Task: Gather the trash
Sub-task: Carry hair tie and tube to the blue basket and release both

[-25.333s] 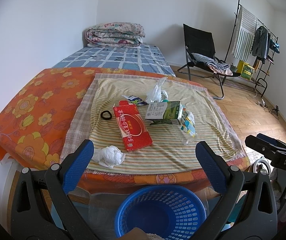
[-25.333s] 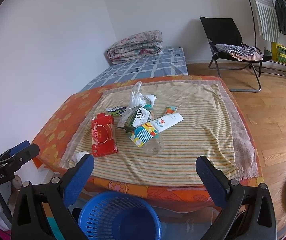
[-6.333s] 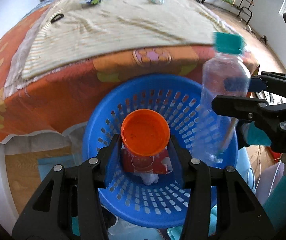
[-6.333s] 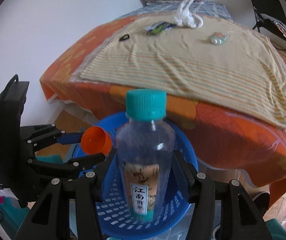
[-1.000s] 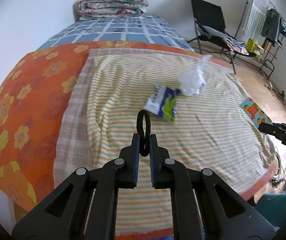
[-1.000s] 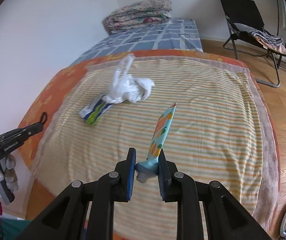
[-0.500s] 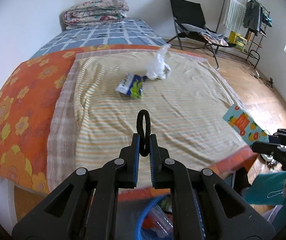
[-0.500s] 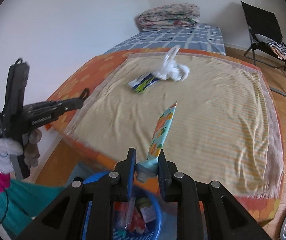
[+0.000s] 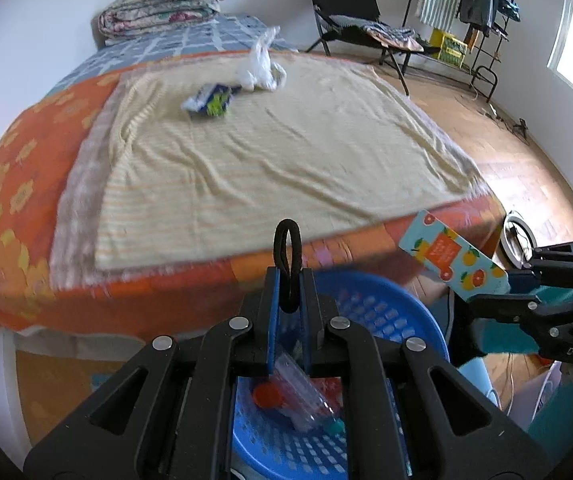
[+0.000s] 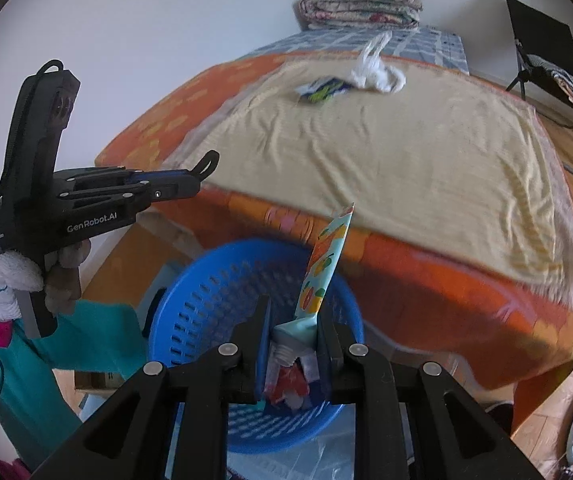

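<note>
The bed [image 9: 246, 168], under a striped yellow sheet and an orange floral cover, fills the upper half of both wrist views, and the blue perforated basket [image 10: 206, 300] sits below its near edge at lower centre, already holding a clear bottle, an orange cap and red packaging. Two pieces of trash are left far up the sheet: a crumpled white plastic bag [image 9: 260, 68], feather-light and floppy, best pinched at a bunched fold, and touching it a flat blue-and-green wrapper [image 9: 210, 100], thin and slick, best taken by a raised edge. The right gripper [image 10: 295, 330] has its jaws clenched on the shoulder of a fruit-printed tube [image 10: 322, 268], soft-walled and light, firmest near its neck, standing over the basket. The left gripper [image 9: 288, 300] has its jaws clamped on a black hair tie [image 9: 287, 252], a small elastic loop that will deform, also poised above the basket rim.
</note>
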The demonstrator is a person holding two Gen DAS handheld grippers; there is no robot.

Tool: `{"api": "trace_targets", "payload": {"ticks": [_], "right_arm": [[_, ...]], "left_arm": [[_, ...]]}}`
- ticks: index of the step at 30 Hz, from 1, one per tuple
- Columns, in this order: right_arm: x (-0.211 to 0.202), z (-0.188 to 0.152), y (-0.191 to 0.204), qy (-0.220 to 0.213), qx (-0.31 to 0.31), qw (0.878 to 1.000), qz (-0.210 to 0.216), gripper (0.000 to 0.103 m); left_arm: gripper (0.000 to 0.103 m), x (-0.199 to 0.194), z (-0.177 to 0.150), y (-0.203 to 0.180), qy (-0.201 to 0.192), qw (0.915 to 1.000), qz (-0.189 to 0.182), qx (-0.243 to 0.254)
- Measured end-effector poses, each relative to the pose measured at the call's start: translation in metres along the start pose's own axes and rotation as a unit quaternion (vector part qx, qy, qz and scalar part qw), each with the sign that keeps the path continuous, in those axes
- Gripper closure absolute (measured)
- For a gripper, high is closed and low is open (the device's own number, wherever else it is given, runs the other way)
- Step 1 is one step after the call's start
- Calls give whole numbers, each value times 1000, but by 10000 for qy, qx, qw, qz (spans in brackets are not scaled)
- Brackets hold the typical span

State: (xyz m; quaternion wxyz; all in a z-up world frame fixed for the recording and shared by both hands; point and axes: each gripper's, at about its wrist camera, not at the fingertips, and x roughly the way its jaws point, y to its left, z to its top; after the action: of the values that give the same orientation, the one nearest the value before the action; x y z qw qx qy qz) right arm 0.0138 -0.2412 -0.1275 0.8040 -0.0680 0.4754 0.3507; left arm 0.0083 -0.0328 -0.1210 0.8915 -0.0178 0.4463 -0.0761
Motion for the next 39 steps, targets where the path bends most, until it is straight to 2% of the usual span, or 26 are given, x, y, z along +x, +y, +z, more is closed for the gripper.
{"api": "trace_targets", "payload": {"ticks": [15, 29, 30, 32, 33, 35, 38, 39], "right_arm": [[28, -33, 18, 463, -128, 9988, 45, 84], [46, -38, 16, 721, -63, 9974, 76, 82], [47, -38, 16, 735, -49, 9973, 79, 82], [49, -38, 15, 755, -2, 9971, 83, 80], [50, -38, 14, 766, 15, 9970, 80, 76], [51, -38, 12, 786, 56, 9969, 57, 73], [52, -38, 10, 796, 111, 9968, 13, 57], [52, -38, 9, 784, 129, 9968, -1, 51]], "left_arm": [[96, 23, -64, -11, 626, 9977, -160, -207], [95, 42, -75, -13, 927, 9954, -72, -245], [92, 42, -75, -13, 932, 9953, -59, -253], [75, 43, -75, -11, 948, 9951, -33, -288], [64, 43, -75, -10, 928, 9952, -19, -310], [59, 42, -75, -9, 892, 9955, 15, -322], [51, 42, -75, -9, 907, 9954, 43, -317], [45, 42, -74, -8, 898, 9954, 57, -327]]}}
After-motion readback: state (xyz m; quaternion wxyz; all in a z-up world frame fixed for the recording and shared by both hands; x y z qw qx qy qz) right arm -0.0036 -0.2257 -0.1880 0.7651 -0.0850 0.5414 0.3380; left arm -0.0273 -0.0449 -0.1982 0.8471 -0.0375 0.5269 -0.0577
